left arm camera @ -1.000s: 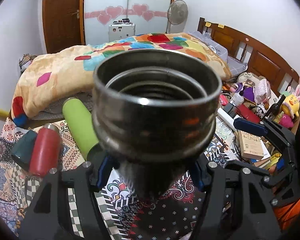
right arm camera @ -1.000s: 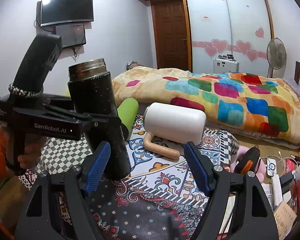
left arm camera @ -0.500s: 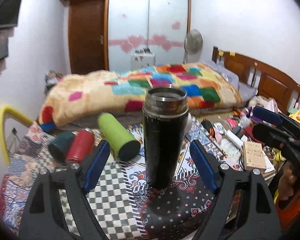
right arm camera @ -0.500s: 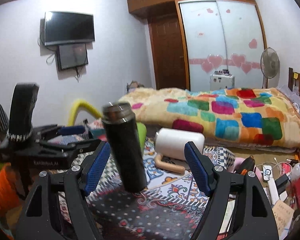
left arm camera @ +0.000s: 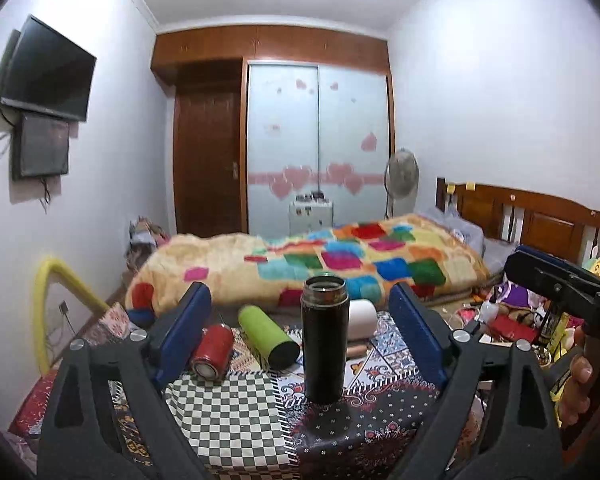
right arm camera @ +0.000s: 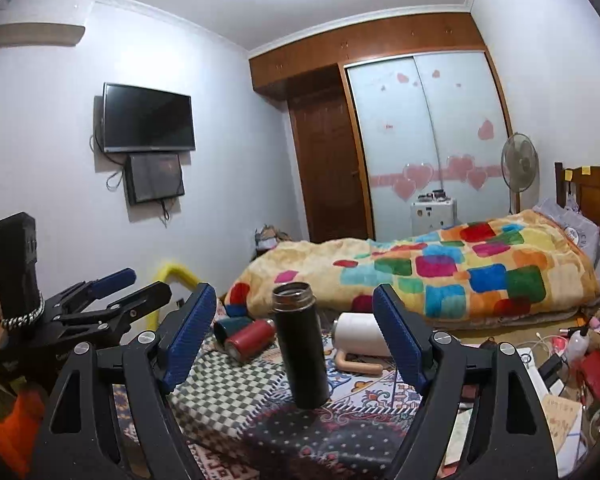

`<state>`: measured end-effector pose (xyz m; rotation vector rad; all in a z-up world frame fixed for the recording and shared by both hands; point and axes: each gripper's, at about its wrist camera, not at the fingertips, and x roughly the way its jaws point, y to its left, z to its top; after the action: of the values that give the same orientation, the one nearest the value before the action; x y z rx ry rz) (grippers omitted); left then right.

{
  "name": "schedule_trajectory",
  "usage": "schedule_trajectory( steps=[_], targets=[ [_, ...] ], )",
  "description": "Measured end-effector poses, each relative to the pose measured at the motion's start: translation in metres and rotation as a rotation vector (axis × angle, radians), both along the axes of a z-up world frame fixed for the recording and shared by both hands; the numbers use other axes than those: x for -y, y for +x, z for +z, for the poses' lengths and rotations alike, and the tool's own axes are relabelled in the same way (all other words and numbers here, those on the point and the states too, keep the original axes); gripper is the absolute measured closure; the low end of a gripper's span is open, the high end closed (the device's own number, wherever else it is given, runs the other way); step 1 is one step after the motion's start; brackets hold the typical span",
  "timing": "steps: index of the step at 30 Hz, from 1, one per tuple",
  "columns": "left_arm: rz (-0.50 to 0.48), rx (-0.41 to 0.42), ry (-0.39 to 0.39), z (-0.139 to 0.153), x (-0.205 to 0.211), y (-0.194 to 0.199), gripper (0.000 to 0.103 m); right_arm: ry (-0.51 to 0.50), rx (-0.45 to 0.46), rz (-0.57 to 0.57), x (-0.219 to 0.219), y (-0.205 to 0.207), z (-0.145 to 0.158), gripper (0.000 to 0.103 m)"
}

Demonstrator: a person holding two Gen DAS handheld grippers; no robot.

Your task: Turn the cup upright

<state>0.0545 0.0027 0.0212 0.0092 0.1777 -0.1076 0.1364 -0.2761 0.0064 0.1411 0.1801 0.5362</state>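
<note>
Both claws backed off; black cup (left arm camera: pixel 325 338) stands upright, interior unseen.

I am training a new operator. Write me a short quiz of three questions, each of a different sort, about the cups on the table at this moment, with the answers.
1. True or false: the black cup stands upright with its mouth on top.
2. Which cup has a handle? A) green cup B) white cup C) red cup
3. Fill in: the left gripper is ___ and holds nothing.

Key: 1 true; 2 B; 3 open. The right gripper is open too, and green, white and red all lie on their sides.
</note>
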Motion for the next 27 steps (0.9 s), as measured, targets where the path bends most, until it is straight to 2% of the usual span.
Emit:
schedule_trajectory(
  steps=[3, 4, 5, 6, 7, 11, 27],
  targets=[
    [0.004, 0.023, -0.008, 0.002, 0.0, -0.014, 0.006, -0.008, 0.015, -0.02, -0.005, -0.01, 0.001, 0.016],
    [0.005, 0.029, -0.012, 0.002, -0.001, -0.018, 0.005, -0.013, 0.018, -0.026, -0.007, -0.014, 0.0, 0.012],
    [0.008, 0.037, -0.012, 0.002, -0.001, -0.022, 0.005, -0.017, 0.023, -0.037, -0.01, -0.017, -0.001, 0.003],
    [0.013, 0.043, -0.011, 0.001, -0.002, -0.025, 0.004, -0.017, 0.033, -0.053, -0.012, -0.021, -0.001, 0.0],
    [0.015, 0.05, -0.012, 0.001, -0.002, -0.027, 0.001, -0.019, 0.043, -0.065, -0.011, -0.024, -0.001, 0.0],
    [0.017, 0.054, -0.016, -0.002, -0.004, -0.034, 0.0, -0.045, 0.082, -0.109, -0.019, -0.035, -0.002, 0.0],
    [0.033, 0.056, -0.031, -0.009, -0.007, -0.04, 0.0, -0.081, 0.096, -0.171, -0.021, -0.048, -0.005, 0.0]
  ],
)
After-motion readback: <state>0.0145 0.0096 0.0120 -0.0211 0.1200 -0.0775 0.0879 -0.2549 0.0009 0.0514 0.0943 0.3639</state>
